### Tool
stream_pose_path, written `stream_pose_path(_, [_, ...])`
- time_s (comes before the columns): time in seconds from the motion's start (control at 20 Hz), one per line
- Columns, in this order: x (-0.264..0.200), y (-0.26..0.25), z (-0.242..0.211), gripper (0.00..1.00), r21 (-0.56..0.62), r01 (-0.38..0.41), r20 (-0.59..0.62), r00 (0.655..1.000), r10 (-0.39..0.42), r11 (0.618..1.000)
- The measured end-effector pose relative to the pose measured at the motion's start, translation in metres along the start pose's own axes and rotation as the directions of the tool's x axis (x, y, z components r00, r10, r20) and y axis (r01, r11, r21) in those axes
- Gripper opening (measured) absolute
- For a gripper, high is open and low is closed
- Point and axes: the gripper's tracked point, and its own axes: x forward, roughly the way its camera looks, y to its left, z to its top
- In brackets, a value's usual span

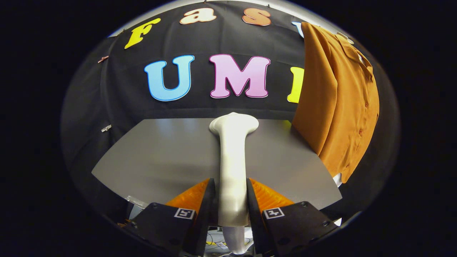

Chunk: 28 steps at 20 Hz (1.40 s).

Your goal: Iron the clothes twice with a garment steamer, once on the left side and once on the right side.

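Note:
A white garment steamer stands upright between my fingers, its handle pinched from both sides and its wider head pointing up and ahead. My gripper is shut on that handle. An orange-brown buttoned shirt hangs to the right, beyond the fingers, in front of the booth's black wall. The steamer head is well left of the shirt and not touching it. The steamer's hose end shows below the fingers.
A grey tabletop spreads beneath and ahead of the steamer. The black cloth wall closes the back, with small clips on its left part. The shirt's lower hem hangs over the table's right edge.

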Motion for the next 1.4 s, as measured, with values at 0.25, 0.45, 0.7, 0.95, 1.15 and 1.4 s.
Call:
stream_pose_path(0.25, [-0.003, 0.003, 0.005, 0.39, -0.036, 0.006, 0.016, 1.0, -0.006, 0.999])
stream_pose_path(0.45, [-0.018, 0.003, 0.019, 0.39, 0.01, -0.016, 0.083, 0.996, 0.015, 1.0])
stream_pose_path(0.7, [-0.03, -0.003, 0.013, 0.3, 0.069, -0.046, 0.098, 0.994, 0.039, 0.997])
stream_pose_path(0.95, [-0.075, -0.021, 0.031, 0.3, 0.067, -0.052, 0.211, 0.977, 0.037, 0.996])
stream_pose_path(1.15, [-0.118, -0.053, 0.064, 0.3, 0.064, -0.065, 0.349, 0.936, 0.039, 0.996])
stream_pose_path(1.4, [-0.164, -0.116, 0.105, 0.3, 0.078, -0.047, 0.526, 0.851, -0.001, 0.996])
